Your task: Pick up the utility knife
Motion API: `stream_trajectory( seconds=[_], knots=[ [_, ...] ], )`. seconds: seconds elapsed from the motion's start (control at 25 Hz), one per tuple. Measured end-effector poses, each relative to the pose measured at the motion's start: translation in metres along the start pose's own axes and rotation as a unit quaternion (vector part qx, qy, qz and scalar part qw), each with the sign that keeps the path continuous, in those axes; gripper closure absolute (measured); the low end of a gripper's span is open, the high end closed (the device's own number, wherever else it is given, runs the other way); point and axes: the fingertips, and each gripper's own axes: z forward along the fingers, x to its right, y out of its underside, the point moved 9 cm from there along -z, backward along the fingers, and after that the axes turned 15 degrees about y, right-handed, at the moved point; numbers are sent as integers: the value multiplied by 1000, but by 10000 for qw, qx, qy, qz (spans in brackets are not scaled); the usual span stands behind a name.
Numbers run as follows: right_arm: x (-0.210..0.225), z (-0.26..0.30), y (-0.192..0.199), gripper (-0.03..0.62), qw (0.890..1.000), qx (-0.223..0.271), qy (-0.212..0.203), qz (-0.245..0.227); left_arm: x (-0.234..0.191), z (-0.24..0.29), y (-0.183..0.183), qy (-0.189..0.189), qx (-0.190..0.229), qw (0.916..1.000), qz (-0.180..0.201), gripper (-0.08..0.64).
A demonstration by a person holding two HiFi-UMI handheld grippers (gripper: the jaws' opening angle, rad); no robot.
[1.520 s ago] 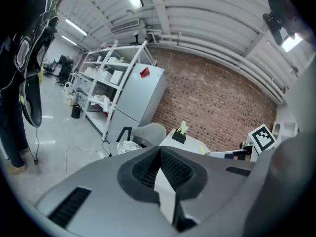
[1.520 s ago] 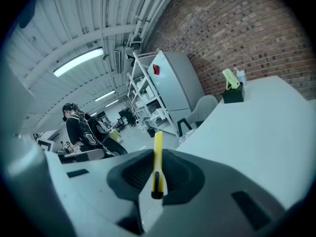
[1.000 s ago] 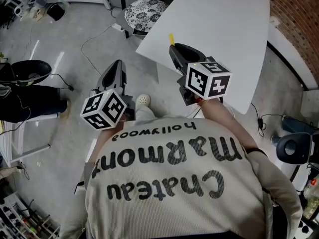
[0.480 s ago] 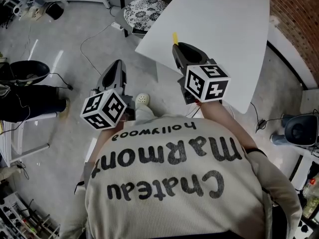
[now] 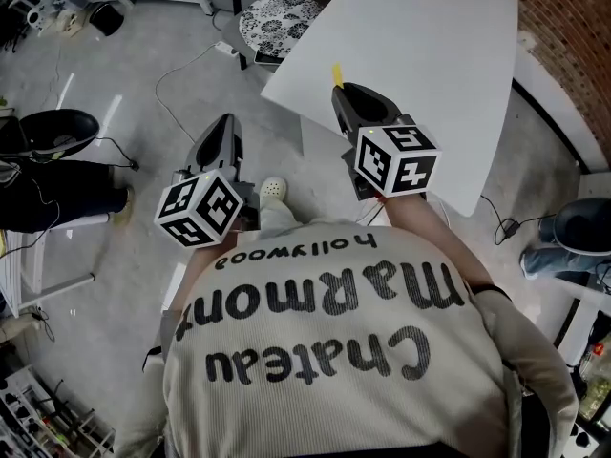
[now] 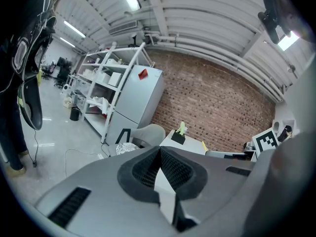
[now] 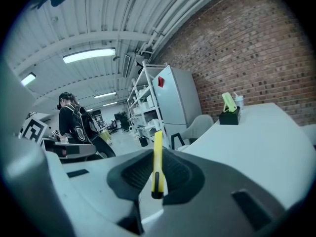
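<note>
A yellow utility knife stands upright between the dark pads of my right gripper, which is shut on it. In the head view the knife's yellow tip sticks out beyond the right gripper, above the near corner of the white table. My left gripper hangs over the grey floor to the left of the table. Its jaws are shut, tips touching, with nothing between them.
A black holder with a green item stands far back on the table. A patterned round seat sits by the table's left edge. Cables lie on the floor. A person with a backpack stands near shelves and a fridge.
The right gripper has rolled slightly with the knife still in it. A dark round object at the head view's right edge has shifted upward. The left gripper has not moved.
</note>
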Motion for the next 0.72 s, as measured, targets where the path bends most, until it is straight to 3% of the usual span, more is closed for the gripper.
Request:
stream_trajectory(
  seconds=[0.72],
  knots=[
    [1,-2,8,534,9999,-103,70,-48,0,-3,3,41,10,10000,-45,560]
  ],
)
